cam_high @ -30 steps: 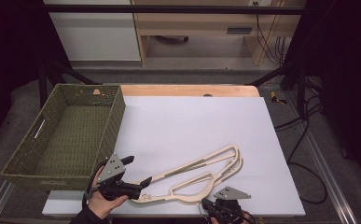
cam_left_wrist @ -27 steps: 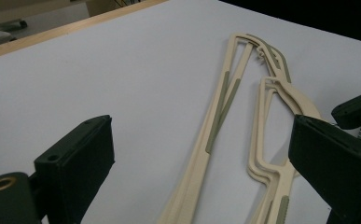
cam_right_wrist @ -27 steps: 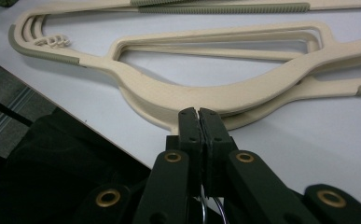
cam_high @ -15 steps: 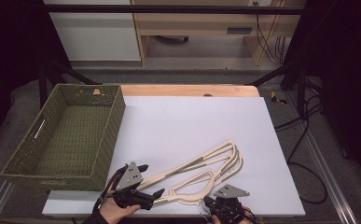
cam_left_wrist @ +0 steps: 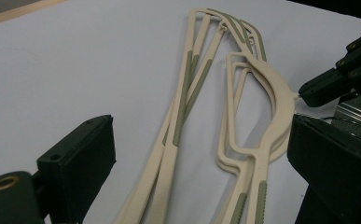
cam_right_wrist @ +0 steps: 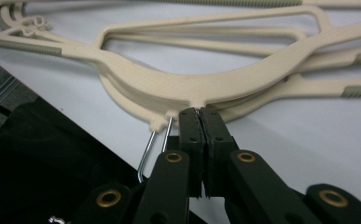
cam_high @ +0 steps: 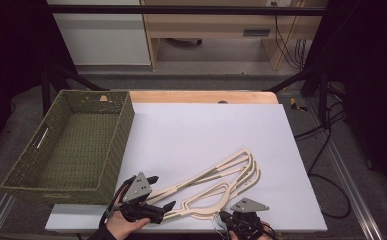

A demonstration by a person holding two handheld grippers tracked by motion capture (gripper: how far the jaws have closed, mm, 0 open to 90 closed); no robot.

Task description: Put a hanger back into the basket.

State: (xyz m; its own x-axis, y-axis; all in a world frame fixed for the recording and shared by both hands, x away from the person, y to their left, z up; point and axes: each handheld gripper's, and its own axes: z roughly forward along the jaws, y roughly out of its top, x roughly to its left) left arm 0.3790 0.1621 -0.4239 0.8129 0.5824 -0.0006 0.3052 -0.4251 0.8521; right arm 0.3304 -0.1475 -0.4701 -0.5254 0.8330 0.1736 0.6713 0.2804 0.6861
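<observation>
A stack of cream plastic hangers (cam_high: 216,175) with grey-green grip strips lies on the white board (cam_high: 206,125) near its front edge. My right gripper (cam_high: 223,216) is at the front edge, and in the right gripper view its jaws (cam_right_wrist: 199,116) are shut on a thin metal hook at the top hanger's neck (cam_right_wrist: 169,86). Two more wire hooks (cam_right_wrist: 154,142) stick out just left of the jaws. My left gripper (cam_high: 162,194), held in a hand, stands open at the hangers' left end. In the left gripper view the hangers' arms (cam_left_wrist: 187,93) lie between its wide jaws (cam_left_wrist: 201,158).
A green woven basket (cam_high: 56,187) stands at the left, overlapping the board's edge. The other gripper (cam_left_wrist: 341,79) shows at the upper right of the left gripper view. A wooden table edge (cam_high: 201,96) runs behind the board. Cables lie on the floor to the right.
My left gripper has slid right and a little down, so that it straddles the hangers' left end. The right gripper and the hangers have stayed put.
</observation>
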